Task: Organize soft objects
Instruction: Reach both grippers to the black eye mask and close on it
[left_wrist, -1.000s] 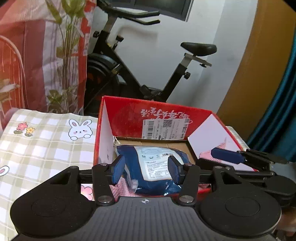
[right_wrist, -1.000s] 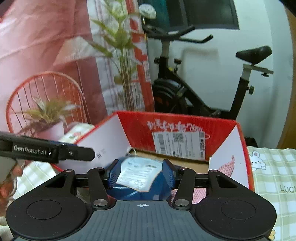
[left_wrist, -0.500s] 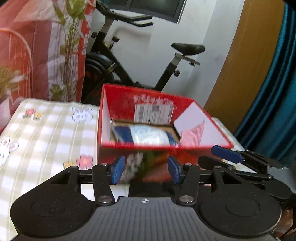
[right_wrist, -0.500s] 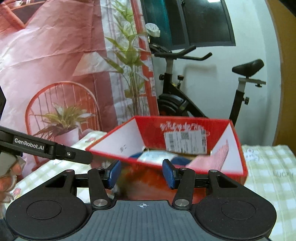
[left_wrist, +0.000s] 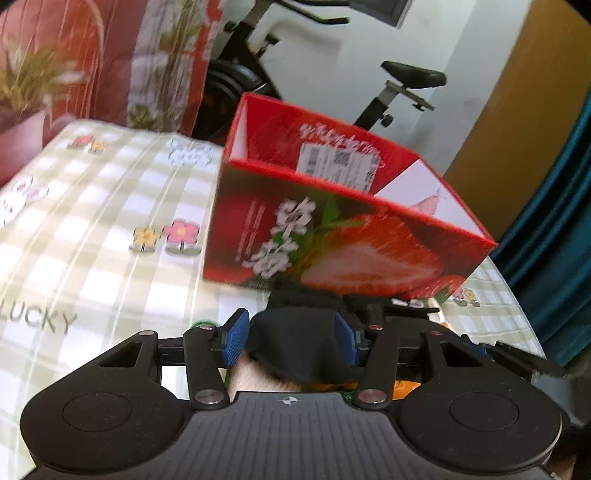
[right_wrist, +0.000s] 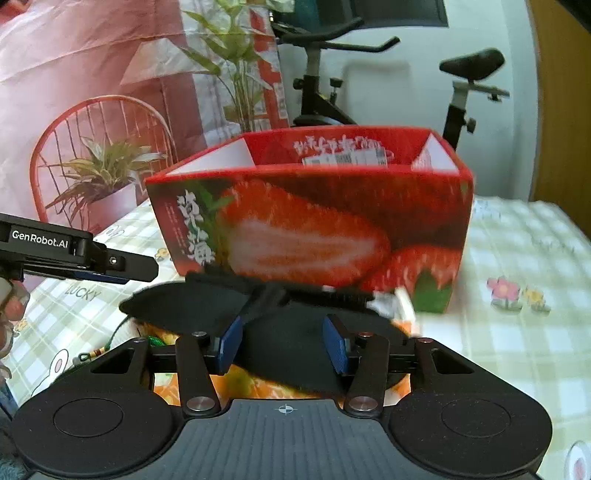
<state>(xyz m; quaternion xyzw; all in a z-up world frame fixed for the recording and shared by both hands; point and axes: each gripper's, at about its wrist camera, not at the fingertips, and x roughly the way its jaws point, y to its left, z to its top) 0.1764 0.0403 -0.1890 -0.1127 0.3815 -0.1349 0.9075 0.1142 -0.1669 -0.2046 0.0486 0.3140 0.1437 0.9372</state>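
One red strawberry box (left_wrist: 343, 236) is seen standing open on the checked cloth (left_wrist: 92, 229) of the desk, towards its far edge. One black soft item (right_wrist: 295, 332) is seen lying on the desk just in front of the box, over orange packets (right_wrist: 243, 384) whose number cannot be counted. Two grippers are seen. The left gripper (left_wrist: 290, 341) is held with its jaws partly open on either side of the black item; whether the pads press on it cannot be told. The right gripper (right_wrist: 282, 345) is likewise partly open about the same item, contact uncertain. One exercise bike (right_wrist: 369, 74) and one printed backdrop (right_wrist: 110, 92) are seen behind the desk.
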